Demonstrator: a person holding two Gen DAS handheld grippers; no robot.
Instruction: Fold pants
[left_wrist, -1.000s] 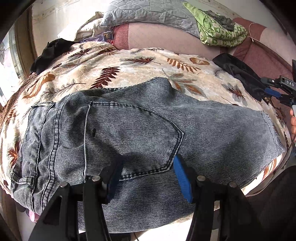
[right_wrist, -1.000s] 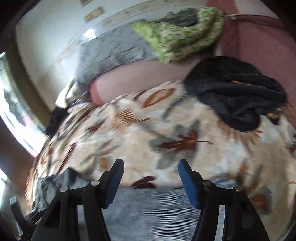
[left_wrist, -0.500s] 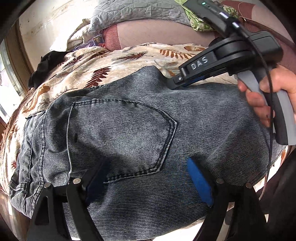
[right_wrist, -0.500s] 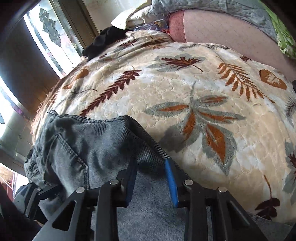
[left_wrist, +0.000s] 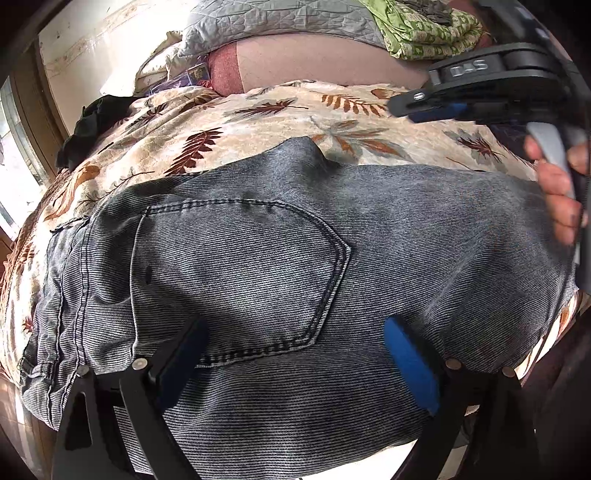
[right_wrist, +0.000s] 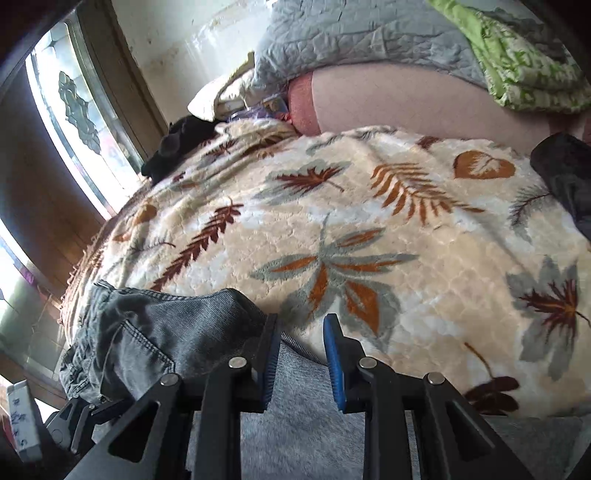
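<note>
Covering the bed is a leaf-print blanket (left_wrist: 229, 125), and the jeans (left_wrist: 280, 258) lie folded across its near edge. Left tongs (left_wrist: 291, 354) hover over the back pocket, jaws opening wide, gripping nothing. Right tongs (right_wrist: 301, 354), nearly together, pinch nothing visible at the jeans' far edge.

Faded grey-blue denim pants (left_wrist: 258, 258) lie folded on the bed, back pocket facing up.

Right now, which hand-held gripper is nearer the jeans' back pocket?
Left. The left hand-held gripper hangs right over the back pocket, jaws opening; the right hand-held gripper is beyond the jeans' far edge.
</note>
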